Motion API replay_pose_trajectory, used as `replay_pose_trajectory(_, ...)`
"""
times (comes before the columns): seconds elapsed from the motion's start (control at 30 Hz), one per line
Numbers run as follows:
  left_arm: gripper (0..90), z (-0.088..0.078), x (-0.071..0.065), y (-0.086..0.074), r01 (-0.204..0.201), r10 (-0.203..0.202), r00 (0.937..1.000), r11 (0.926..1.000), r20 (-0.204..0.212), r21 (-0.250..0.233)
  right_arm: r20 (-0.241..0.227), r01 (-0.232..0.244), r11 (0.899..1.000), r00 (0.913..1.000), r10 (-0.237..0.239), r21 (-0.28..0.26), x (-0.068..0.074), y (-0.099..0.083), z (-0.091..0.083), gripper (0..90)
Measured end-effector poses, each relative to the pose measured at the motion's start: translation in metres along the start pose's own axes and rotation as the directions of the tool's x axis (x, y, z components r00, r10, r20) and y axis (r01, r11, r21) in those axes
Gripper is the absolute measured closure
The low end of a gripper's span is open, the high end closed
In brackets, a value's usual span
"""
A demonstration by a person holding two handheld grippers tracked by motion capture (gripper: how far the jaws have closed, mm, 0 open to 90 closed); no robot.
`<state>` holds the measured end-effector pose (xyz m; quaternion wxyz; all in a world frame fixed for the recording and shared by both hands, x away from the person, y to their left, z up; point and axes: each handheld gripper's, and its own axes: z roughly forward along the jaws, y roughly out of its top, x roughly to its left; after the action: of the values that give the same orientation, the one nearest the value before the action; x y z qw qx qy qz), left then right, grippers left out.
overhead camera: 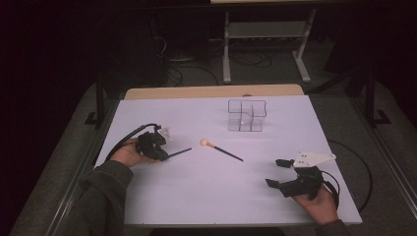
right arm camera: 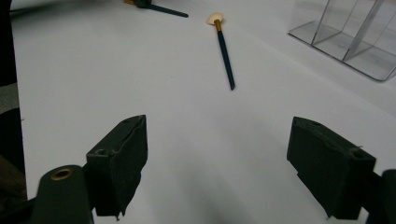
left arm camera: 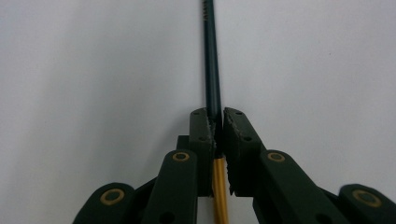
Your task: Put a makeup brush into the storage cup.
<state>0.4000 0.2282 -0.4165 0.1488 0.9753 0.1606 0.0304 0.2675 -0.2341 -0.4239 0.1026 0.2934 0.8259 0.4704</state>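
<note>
My left gripper (overhead camera: 164,156) lies low on the white table (overhead camera: 206,196) at the left, shut on a thin brush (overhead camera: 179,152). In the left gripper view the pads (left arm camera: 205,128) pinch the brush (left arm camera: 211,60) where its dark handle meets a gold ferrule; the handle points away over the table. A second brush (overhead camera: 221,149) with a pale rounded tip lies loose mid-table, also seen in the right gripper view (right arm camera: 224,49). My right gripper (overhead camera: 275,172) rests at the front right, open, with bare table between its jaws (right arm camera: 217,154).
A clear plastic organizer (overhead camera: 246,116) with several compartments stands at the back centre, to the far right in the right gripper view (right arm camera: 345,37). A wooden strip (overhead camera: 211,91) edges the table's far side. Cables trail from both grippers.
</note>
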Motion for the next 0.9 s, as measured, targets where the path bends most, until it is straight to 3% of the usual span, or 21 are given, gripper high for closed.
replay_pose_trajectory(0.73, 83.2, -0.0017, -0.0007, 0.001, 0.017, -0.017, 0.9998, 0.9998, 0.0, 0.007, -0.013, 0.006, 1.0, 0.9999, -0.006, 0.009, 0.0018, 0.0007, 0.0036, 19.3)
replay_pose_trajectory(0.9, 83.2, -0.0083, -0.0037, 0.0007, 0.025, -0.025, 0.9997, 0.9996, 0.008, -0.016, -0.015, 0.006, 1.0, 0.9999, -0.006, 0.015, 0.0032, 0.0016, 0.0047, 19.3)
